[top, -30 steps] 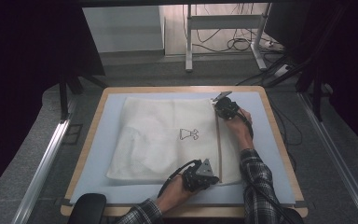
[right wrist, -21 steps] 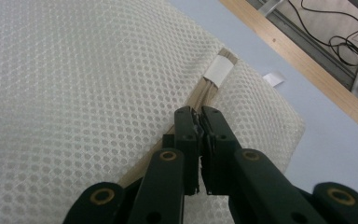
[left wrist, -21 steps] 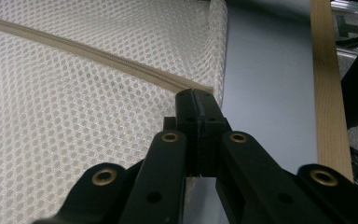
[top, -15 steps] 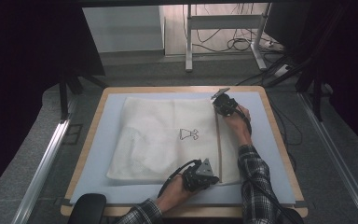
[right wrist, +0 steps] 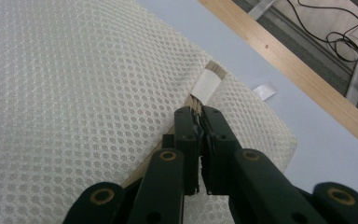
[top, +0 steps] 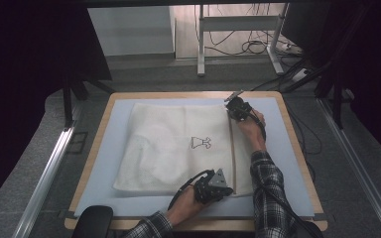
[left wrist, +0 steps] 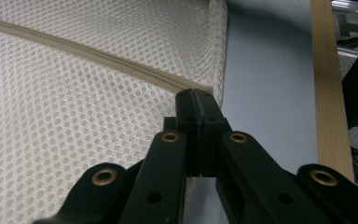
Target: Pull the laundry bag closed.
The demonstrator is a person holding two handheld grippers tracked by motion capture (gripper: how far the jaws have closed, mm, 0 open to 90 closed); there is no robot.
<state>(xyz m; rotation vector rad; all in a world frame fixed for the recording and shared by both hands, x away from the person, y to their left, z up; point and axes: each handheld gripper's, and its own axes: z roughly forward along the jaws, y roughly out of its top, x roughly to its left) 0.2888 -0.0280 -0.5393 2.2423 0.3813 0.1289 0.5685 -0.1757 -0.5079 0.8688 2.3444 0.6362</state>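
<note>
A white mesh bag [top: 178, 144] with a small black print lies flat on the blue-grey mat [top: 104, 163]. A beige zipper [top: 232, 148] runs along its right side. My left gripper [top: 228, 188] is at the near end of that zipper [left wrist: 98, 56]; in the left gripper view its jaws [left wrist: 196, 95] are shut on the zipper's end at the bag's edge. My right gripper [top: 233, 114] is at the far end. In the right gripper view its jaws [right wrist: 199, 112] pinch the zipper pull just below a white tab [right wrist: 208, 84].
The mat lies on a wooden table [top: 297, 144] with bare mat to the right of the bag [left wrist: 270, 93]. A small white tag [right wrist: 265, 91] lies on the mat past the bag's corner. A black rounded object [top: 92, 223] sits at the near left edge. Cables [top: 258, 47] lie on the floor beyond.
The right gripper has crept slightly toward the far edge along the zipper. The left gripper has stayed put.
</note>
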